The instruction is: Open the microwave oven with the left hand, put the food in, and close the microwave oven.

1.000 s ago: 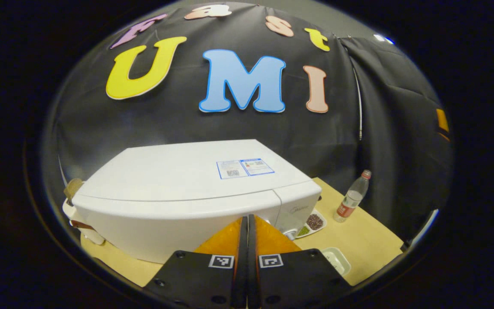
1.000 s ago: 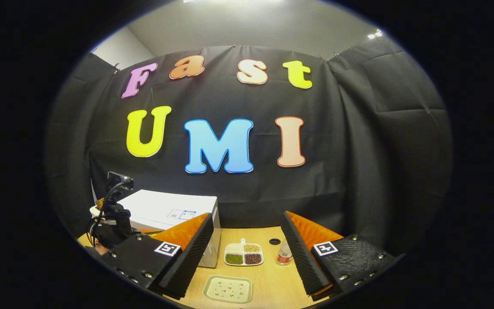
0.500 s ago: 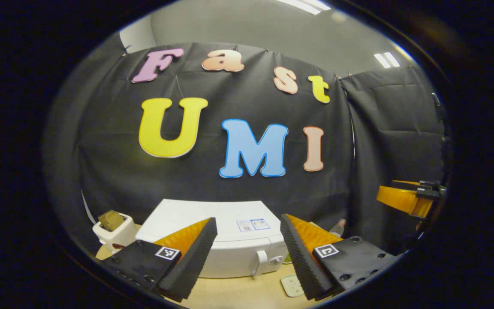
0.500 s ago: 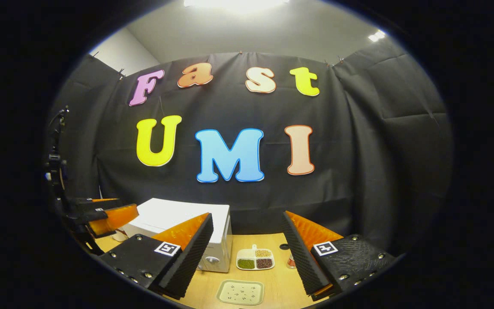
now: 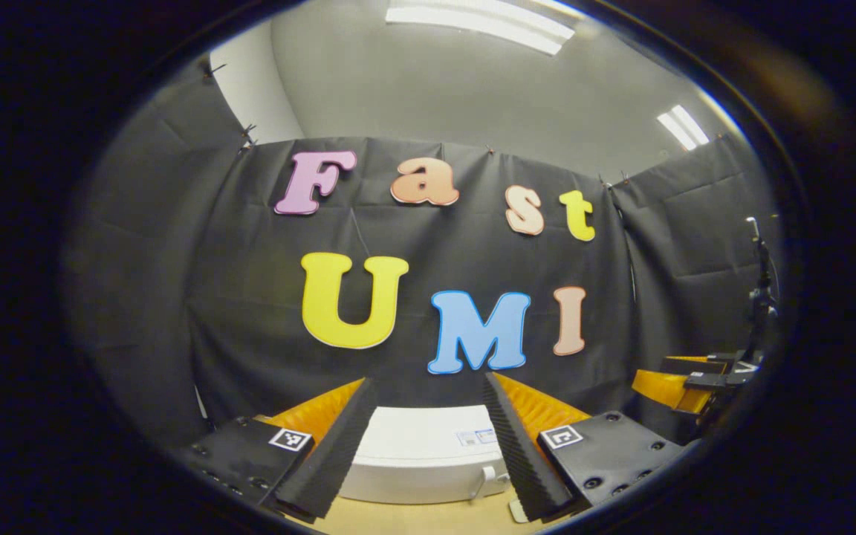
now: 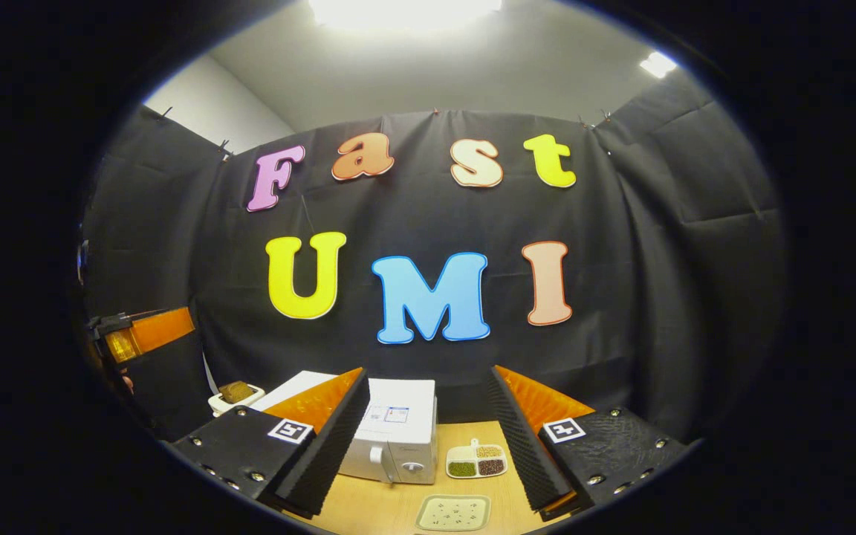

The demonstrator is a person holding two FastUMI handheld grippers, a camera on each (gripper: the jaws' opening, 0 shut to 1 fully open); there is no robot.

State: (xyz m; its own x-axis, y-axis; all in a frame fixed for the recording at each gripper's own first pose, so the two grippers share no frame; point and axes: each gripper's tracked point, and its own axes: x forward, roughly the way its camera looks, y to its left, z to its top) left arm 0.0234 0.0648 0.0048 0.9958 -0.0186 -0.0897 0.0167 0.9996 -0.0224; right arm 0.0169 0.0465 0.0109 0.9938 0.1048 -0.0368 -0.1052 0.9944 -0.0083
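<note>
The white microwave oven (image 6: 391, 438) has a smooth, lightly glossy plastic-looking shell, with a paper-like sticker (image 6: 391, 414) on its top. The light wooden bench (image 6: 383, 505) under it looks smooth and matt. The left tongs (image 5: 422, 446) and the right tongs (image 6: 428, 438) have matt black ridged foam pads (image 6: 324, 446) backed by glossy, translucent orange plastic (image 6: 539, 401), on black bodies; the right one's body (image 6: 606, 446) has a rough, textured surface. The white divided plate (image 6: 475, 462) near the oven's right side looks like smooth plastic or ceramic, and holds dry, grainy beans. The pale green rectangular tray (image 6: 453, 513) nearer has a smooth, dull finish.
</note>
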